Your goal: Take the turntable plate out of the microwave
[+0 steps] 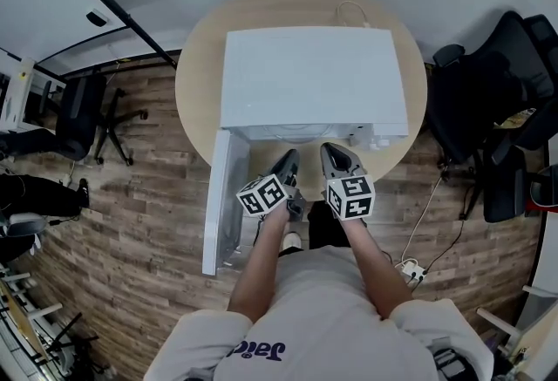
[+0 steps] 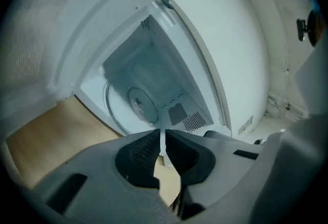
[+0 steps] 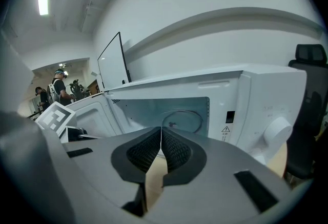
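Observation:
The white microwave (image 1: 314,78) stands on a round wooden table (image 1: 196,91), its door (image 1: 220,196) swung open to the left. Inside, the clear glass turntable plate (image 2: 123,110) lies flat on the cavity floor; the right gripper view shows its round rim (image 3: 184,121). Both grippers hang side by side just in front of the opening, outside the cavity. My left gripper (image 1: 290,158) (image 2: 164,133) is shut with nothing between its jaws. My right gripper (image 1: 332,153) (image 3: 161,135) is shut and empty too.
The microwave's control panel and knob (image 3: 277,133) are right of the opening. Black office chairs (image 1: 488,100) stand at the right and another chair (image 1: 87,113) at the left on the wood floor. A power strip (image 1: 411,269) lies by the person's right side.

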